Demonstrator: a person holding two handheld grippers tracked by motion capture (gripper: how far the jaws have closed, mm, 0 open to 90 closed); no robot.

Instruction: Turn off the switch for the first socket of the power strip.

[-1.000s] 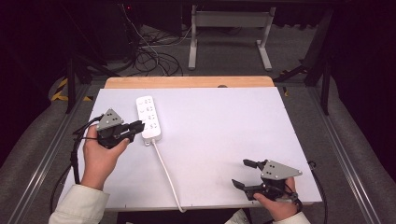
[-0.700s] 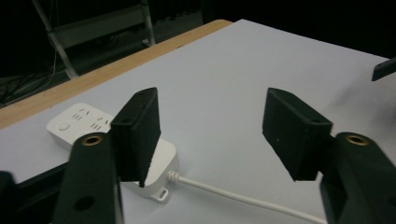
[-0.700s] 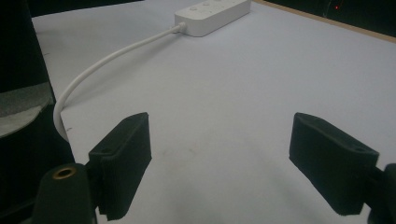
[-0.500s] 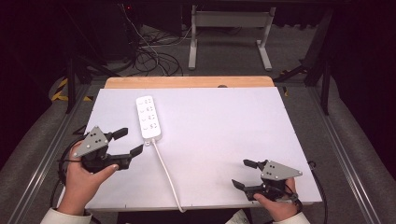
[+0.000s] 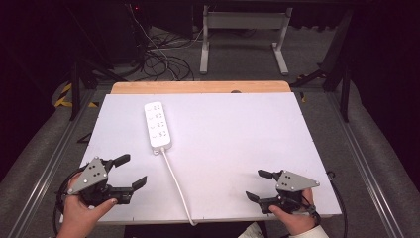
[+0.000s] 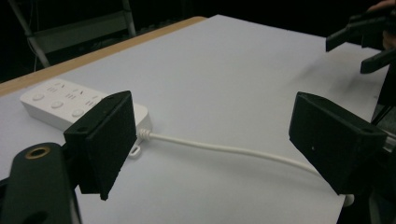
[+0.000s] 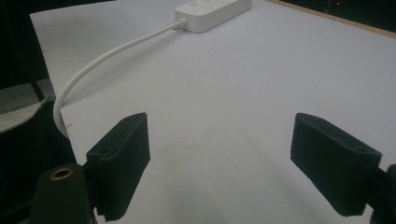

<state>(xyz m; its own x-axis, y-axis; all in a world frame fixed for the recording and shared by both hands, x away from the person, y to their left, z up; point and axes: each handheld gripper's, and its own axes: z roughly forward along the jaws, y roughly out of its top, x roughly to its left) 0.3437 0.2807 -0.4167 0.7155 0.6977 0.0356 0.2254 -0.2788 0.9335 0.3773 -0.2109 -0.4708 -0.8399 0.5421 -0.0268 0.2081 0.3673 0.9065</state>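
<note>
Left gripper [image 5: 130,172]: held in the left hand [image 5: 81,210] at the table's near left corner, jaws spread wide, nothing between them and touching nothing.
Left gripper view: the cord [image 6: 224,148] runs across the sheet beyond the spread jaws, apart from both.
Right gripper [image 5: 258,184]: held in the right hand [image 5: 292,218] at the near right edge, jaws wide apart and empty.
Power strip [image 5: 158,125]: white, flat on the white sheet [image 5: 237,134] left of centre, well apart from both grippers.
Cord: leaves the strip's near end and curves to the table's [image 5: 198,87] front edge, passing between the grippers.
</note>
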